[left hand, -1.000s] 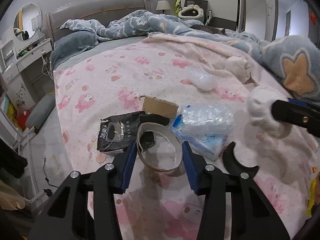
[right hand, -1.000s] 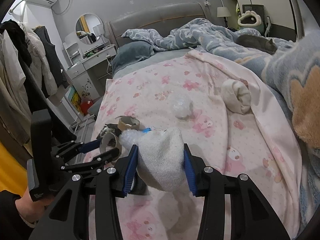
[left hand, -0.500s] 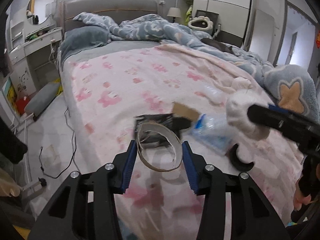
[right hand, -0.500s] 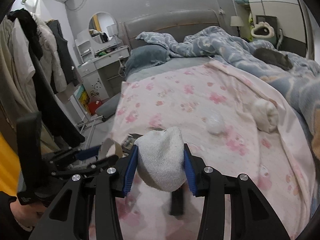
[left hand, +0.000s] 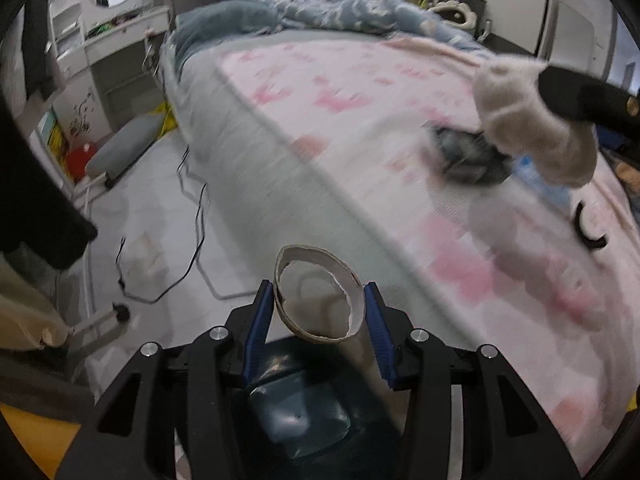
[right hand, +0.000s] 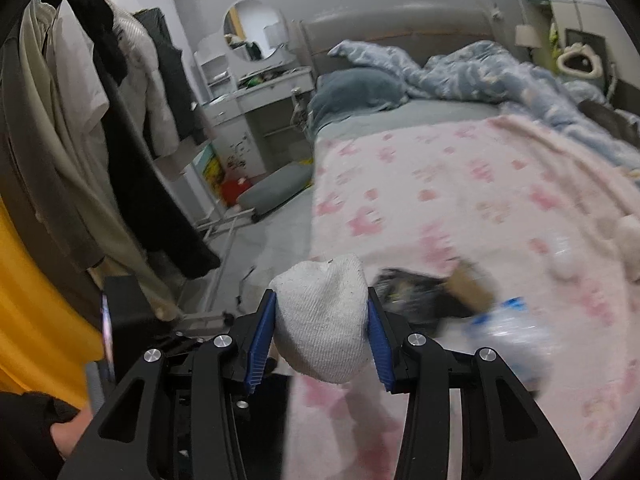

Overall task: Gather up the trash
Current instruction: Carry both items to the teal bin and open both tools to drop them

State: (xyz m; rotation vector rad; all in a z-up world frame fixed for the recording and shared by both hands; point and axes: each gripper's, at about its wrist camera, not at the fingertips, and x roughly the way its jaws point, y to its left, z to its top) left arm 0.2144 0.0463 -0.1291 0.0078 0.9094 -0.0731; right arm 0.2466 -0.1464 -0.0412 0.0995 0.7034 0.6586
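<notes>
My left gripper (left hand: pixel 318 308) is shut on a torn cardboard tape ring (left hand: pixel 316 294), holding it past the bed's edge, just above a dark bin with a bluish liner (left hand: pixel 296 412). In the right wrist view my right gripper (right hand: pixel 320 334) is shut on a balled white sock (right hand: pixel 320 316). That sock (left hand: pixel 532 136) also shows at the upper right of the left wrist view, over the pink blanket. More trash lies on the bed: a black packet (right hand: pixel 408 288), a cardboard scrap (right hand: pixel 470 284) and a clear plastic pack (right hand: pixel 508 328).
The pink blanket (left hand: pixel 360 92) covers the bed, with a black curved piece (left hand: pixel 588 232) lying on it. Cables (left hand: pixel 196 236) trail over the grey floor. A clothes rack (right hand: pixel 120 120) hangs at the left, with a vanity desk (right hand: pixel 260 92) behind it. A person's hand (right hand: pixel 68 436) holds the left gripper's handle.
Both grippers swung left, from over the trash on the blanket to the bed's edge, each keeping its load. The floor and the bin came into the left wrist view.
</notes>
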